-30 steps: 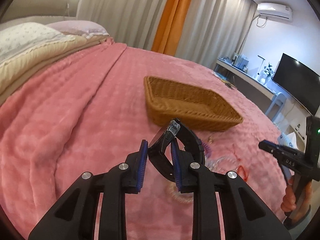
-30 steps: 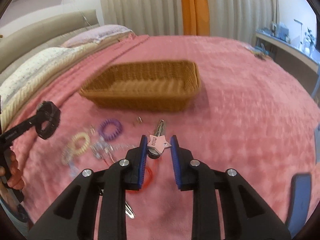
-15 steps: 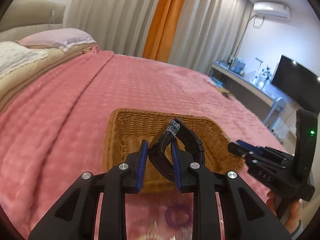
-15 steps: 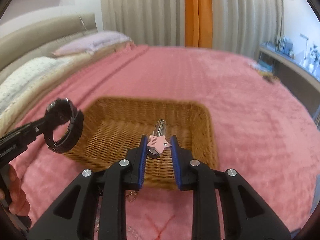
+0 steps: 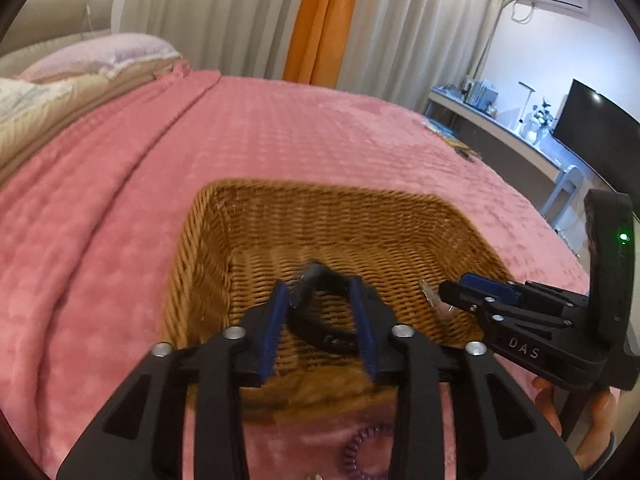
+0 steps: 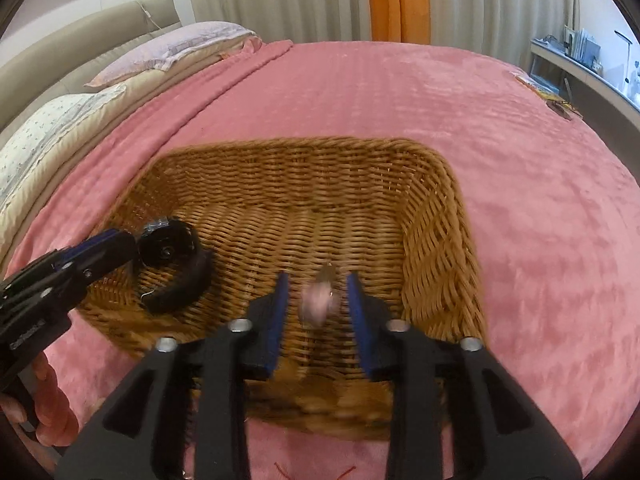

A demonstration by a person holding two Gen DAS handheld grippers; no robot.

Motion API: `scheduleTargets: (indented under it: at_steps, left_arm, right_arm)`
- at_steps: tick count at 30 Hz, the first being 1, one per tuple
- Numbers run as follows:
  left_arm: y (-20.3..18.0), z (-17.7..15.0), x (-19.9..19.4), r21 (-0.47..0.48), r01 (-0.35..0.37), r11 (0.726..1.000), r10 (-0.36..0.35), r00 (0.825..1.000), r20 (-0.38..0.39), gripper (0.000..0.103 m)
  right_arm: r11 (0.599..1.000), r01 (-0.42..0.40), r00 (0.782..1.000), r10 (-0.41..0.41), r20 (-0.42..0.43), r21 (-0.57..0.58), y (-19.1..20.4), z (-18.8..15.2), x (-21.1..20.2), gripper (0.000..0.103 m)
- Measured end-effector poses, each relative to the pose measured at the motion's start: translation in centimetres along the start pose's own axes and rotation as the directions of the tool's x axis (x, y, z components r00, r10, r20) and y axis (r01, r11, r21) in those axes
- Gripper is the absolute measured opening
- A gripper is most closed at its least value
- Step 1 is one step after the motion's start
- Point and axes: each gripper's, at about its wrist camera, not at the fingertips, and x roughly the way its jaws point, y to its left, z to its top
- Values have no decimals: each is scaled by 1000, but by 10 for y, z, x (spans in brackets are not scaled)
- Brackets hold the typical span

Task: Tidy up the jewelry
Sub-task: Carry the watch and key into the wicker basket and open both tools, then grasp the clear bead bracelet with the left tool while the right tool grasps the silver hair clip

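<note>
Left gripper [image 5: 320,320] spread wide, black watch [image 5: 320,312] between, right gripper [image 6: 318,312] wide — pink clip [image 6: 318,300], basket [image 6: 440,216].

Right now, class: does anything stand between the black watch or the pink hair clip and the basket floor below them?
Nothing visible does. The watch and the hair clip are both over bare weave inside the basket, with both grippers open.

I see black watch [image 6: 174,270] curled inside wicker basket [image 6: 436,232], left side | pink star clip [image 6: 318,304] blurred, over its near-right part
</note>
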Motion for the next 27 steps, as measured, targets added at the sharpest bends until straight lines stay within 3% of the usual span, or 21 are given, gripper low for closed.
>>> scheduleTargets:
  at_steps: [1, 9, 14, 20, 27]
  left_arm:
    - [0, 0, -9, 0, 5, 1000, -5, 1000, 13, 43]
    - [6, -11, -103, -24, 61, 998, -58, 993, 106, 51]
    - [4, -40, -159, -34, 80, 996, -75, 987, 141, 51]
    - [5, -89, -181, -45, 66, 997, -60, 991, 120, 51]
    - [25, -135, -158, -82, 46, 996, -45, 999, 14, 51]
  right_arm:
    - [1000, -6, 1000, 6, 20, 2, 1, -1, -9, 53]
    - [999, -50, 992, 51, 115, -11, 9, -24, -91, 53]
    - [997, -74, 985, 71, 159, 7, 9, -64, -146, 53]
    - [995, -93, 987, 87, 133, 37, 7, -129, -171, 53]
    - [997, -79, 996, 79, 34, 5, 29, -186, -147, 53]
